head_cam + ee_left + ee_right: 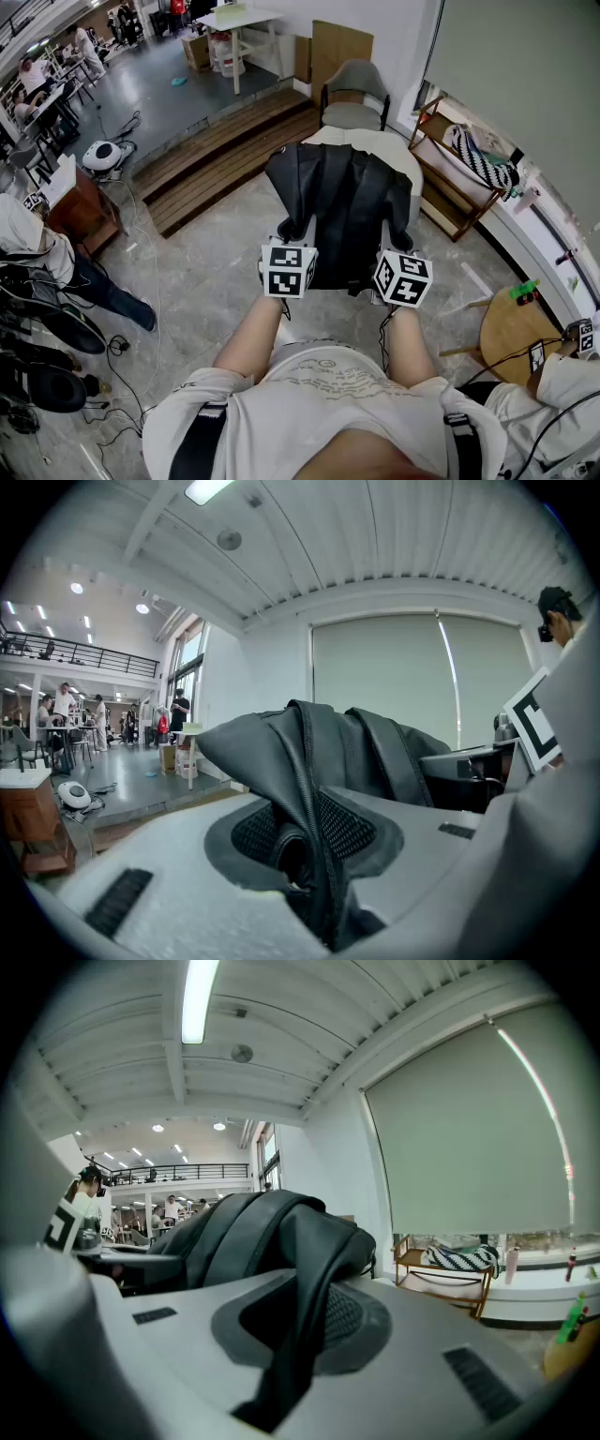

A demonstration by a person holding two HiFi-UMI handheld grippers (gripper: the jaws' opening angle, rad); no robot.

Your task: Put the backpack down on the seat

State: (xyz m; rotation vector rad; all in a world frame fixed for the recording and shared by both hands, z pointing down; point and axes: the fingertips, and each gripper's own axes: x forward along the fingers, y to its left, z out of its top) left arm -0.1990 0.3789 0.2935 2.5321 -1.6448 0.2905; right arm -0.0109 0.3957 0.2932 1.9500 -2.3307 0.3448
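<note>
Backpack (342,208) hangs spread over the pale seat (398,157) at twelve o'clock. The left gripper (317,855) and right gripper (295,1335) each have jaws clamped on a fold of its near edge, probably to keep it level for lowering.

Grey stone floor (202,281), wooden steps (225,155), drawn window blind (469,1129).
</note>
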